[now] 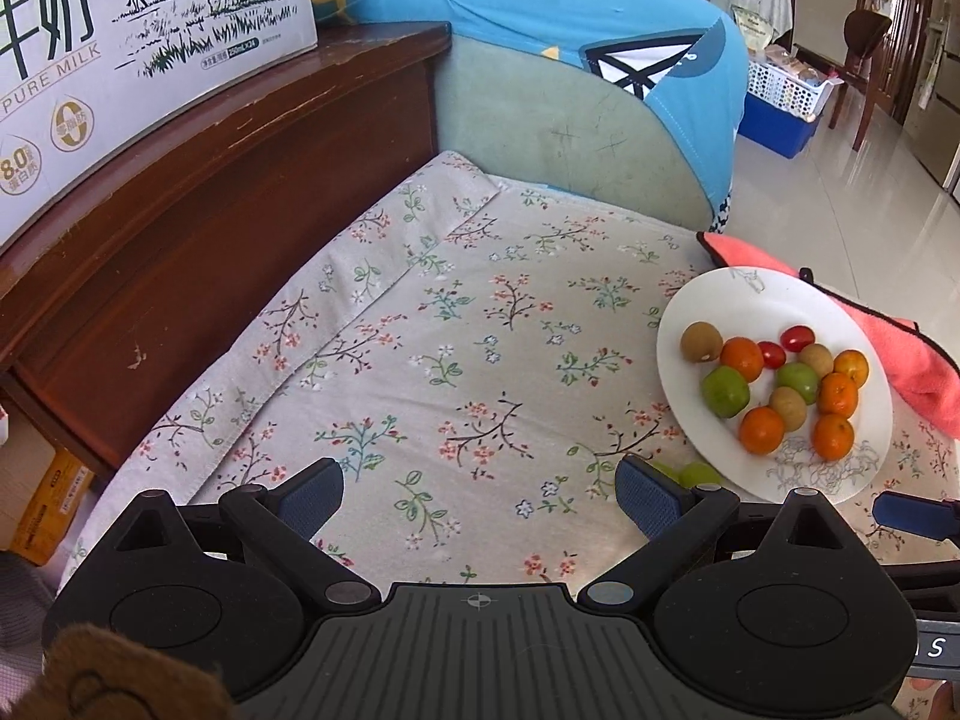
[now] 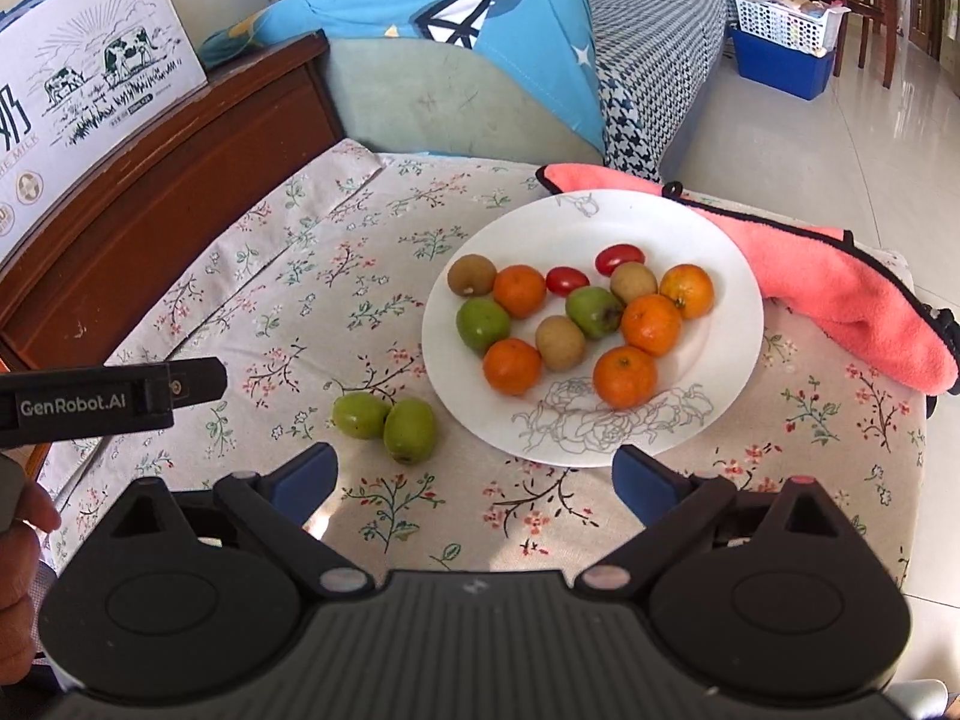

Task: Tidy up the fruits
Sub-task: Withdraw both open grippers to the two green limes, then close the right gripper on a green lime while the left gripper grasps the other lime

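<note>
Bright daylight glares off the floor (image 1: 888, 192); sharp focus, fisheye-bent edges.

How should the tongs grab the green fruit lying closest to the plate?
Come from above and pinch that green fruit across its narrow middle. It is egg-shaped, lying on the cloth, touching its twin on the left, so set the fingers front and back.

The left gripper (image 1: 480, 495) hovers level with its blue-padded fingers (image 1: 312, 489) spread wide and nothing between them. The right gripper (image 2: 474, 480) is likewise spread wide and empty, its fingers (image 2: 645, 480) pointing forward, just right of the left one.
</note>
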`<state>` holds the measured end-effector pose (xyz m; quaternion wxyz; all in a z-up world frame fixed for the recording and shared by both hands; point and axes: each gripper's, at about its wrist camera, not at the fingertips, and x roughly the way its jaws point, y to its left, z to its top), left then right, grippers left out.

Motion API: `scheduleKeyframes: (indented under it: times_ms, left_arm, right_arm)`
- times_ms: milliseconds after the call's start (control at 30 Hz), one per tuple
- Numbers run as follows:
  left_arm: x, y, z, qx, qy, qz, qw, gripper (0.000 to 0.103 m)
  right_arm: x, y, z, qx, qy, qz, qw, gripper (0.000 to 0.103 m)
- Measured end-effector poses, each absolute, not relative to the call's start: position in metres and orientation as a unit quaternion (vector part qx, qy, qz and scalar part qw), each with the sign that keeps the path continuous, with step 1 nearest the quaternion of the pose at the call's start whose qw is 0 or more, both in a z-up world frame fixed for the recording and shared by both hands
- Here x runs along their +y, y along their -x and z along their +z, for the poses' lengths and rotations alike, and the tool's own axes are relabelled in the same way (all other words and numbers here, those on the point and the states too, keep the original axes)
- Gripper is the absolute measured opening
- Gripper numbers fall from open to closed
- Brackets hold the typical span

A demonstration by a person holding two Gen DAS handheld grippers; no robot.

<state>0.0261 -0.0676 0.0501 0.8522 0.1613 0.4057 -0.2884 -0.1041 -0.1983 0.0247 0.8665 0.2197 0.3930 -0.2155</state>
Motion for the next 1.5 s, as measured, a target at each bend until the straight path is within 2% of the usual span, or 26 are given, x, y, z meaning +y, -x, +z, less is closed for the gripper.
scheduleKeyframes:
  times_ms: [200, 567, 800, 967, 1500]
  left_arm:
    - [-0.061, -0.037, 0.042, 0.43, -0.167, -0.265, 0.847, 0.098]
    - [-0.046, -0.049, 0.038, 0.452, -0.146, -0.256, 0.842, 0.098]
    - [-0.047, -0.049, 0.036, 0.454, -0.149, -0.256, 0.84, 0.098]
    - [-0.053, -0.046, 0.032, 0.451, -0.156, -0.263, 0.838, 0.098]
    - [-0.096, -0.023, 0.01, 0.436, -0.175, -0.318, 0.823, 0.098]
  right_arm:
    - [-0.198, 0.09, 0.009, 0.406, -0.227, -0.223, 0.857, 0.094]
    - [-0.185, 0.066, -0.005, 0.399, -0.205, -0.2, 0.871, 0.071]
    - [-0.184, 0.057, -0.014, 0.402, -0.201, -0.196, 0.871, 0.05]
    - [-0.187, 0.058, -0.018, 0.397, -0.21, -0.204, 0.87, 0.028]
    - [-0.201, 0.096, -0.007, 0.425, -0.241, -0.216, 0.846, 0.027]
